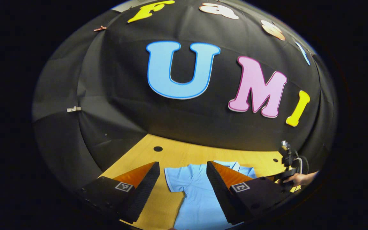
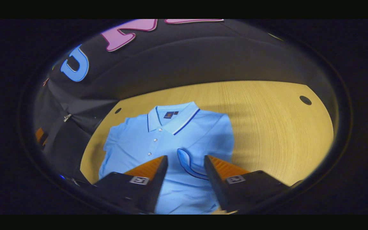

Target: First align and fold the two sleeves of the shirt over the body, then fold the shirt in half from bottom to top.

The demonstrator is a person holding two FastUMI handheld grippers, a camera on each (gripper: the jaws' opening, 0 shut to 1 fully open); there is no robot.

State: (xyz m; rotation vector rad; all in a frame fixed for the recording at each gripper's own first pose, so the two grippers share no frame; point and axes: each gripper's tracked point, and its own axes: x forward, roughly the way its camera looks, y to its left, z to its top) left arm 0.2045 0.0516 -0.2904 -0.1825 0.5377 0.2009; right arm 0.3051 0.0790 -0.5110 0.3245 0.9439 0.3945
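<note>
The bench carries the light blue shirt lying flat under both tools. One sleeve is already folded on the body, between the open fingers of the right tool. The left tool, also open and empty, should take the other sleeve at its hem, I think. The right gripper view shows the collar; the left gripper view shows a hand.
</note>
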